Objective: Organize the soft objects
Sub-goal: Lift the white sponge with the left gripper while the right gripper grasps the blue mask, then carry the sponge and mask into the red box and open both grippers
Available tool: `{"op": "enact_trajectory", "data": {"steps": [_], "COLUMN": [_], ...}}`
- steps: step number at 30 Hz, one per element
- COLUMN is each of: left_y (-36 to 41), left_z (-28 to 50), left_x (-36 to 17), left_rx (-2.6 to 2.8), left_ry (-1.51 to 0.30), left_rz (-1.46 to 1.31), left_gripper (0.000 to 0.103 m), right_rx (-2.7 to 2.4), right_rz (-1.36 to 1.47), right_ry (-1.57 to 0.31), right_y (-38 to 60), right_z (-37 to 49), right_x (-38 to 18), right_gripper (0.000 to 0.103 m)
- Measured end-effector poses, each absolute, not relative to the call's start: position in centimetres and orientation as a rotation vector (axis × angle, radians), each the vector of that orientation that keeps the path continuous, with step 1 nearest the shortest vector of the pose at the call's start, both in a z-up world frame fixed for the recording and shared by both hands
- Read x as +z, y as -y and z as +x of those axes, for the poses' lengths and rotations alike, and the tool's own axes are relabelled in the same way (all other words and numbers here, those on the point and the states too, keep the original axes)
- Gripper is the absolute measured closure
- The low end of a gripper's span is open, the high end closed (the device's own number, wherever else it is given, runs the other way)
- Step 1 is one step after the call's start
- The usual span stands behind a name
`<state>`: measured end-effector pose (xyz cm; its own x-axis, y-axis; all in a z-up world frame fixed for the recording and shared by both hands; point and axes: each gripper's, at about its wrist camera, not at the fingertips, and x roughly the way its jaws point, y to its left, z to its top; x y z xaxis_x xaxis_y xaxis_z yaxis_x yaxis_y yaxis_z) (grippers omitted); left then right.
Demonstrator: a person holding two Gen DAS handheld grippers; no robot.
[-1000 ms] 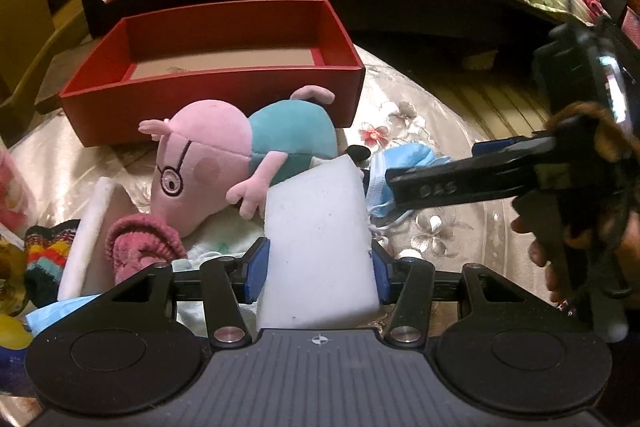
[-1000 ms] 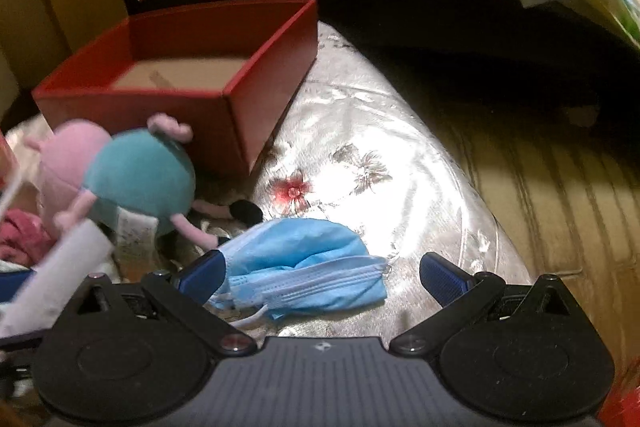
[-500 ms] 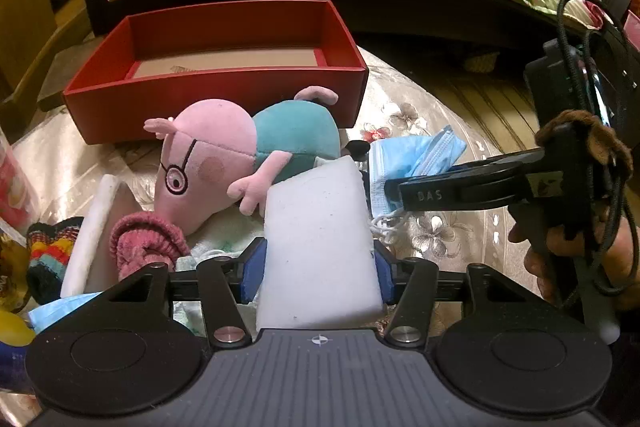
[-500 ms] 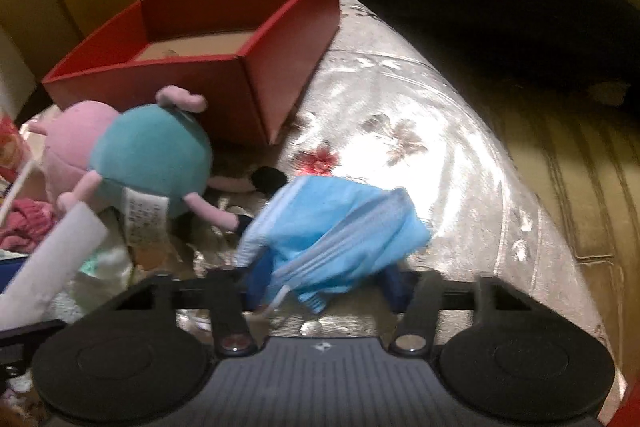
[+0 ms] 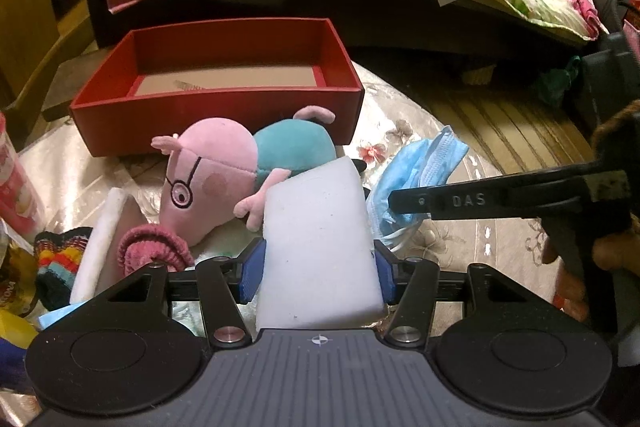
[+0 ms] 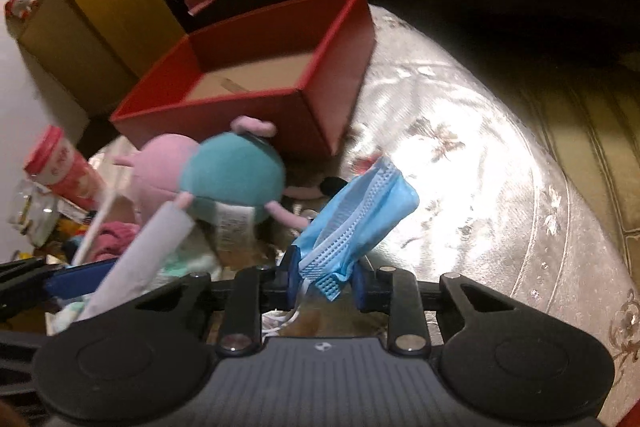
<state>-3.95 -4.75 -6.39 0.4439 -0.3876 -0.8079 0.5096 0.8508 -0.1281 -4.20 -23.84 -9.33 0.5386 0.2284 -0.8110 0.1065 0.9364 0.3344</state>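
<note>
Red cardboard box point(image 5: 216, 131), open-topped, shallow, bare brown floor; nothing inside. Taken as the landmark for all places below; judged the destination.

Item 1: pale blue pleated face mask point(image 6: 356, 215), crumpled, white ear loops trailing. Held by the right gripper point(image 6: 326, 279), whose jaws have just been closing and now pinch the mask's lower end between the blue pads. Position: in front of the box's near right corner, lifted off the shiny floral table cover point(image 6: 480, 163).

Item 2: white rectangular foam sponge block point(image 5: 320, 247), clean, edges slightly rounded. Held by the left gripper point(image 5: 318, 273), jaws part-way apart and pressed on the block's two sides. Position: in front of the box's near wall, nearer the camera than the plush.

Item 3: pink-and-teal plush pig with glasses point(image 5: 240, 167). Lying on its side just before the box's near wall, not held.

Item 4: pink knitted sock point(image 5: 154, 247) and striped knit piece point(image 5: 58, 255), in front of the box, toward its left end.

Step in hand, by judgement: both pickups made, transfer pending. Next move calls for carrying the mask and sponge over the near wall, clear of the plush, then releasing above the floor of the box.
</note>
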Motion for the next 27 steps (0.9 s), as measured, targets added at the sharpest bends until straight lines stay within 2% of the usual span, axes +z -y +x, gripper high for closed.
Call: {"op": "enact_trajectory", "data": {"steps": [27], "left_y": [4.1], "left_z": [-0.8], "left_x": [-1.6], "left_rx": [-0.455], "left_ry": [-0.762], "left_rz": [0.108], "left_gripper": [0.048], "right_rx": [0.221], "right_rz": [0.396], "right_ry": [-0.695], "right_y": [20.9], "right_z": [-4.5], "right_x": [-0.5], "right_gripper": [0.103]}}
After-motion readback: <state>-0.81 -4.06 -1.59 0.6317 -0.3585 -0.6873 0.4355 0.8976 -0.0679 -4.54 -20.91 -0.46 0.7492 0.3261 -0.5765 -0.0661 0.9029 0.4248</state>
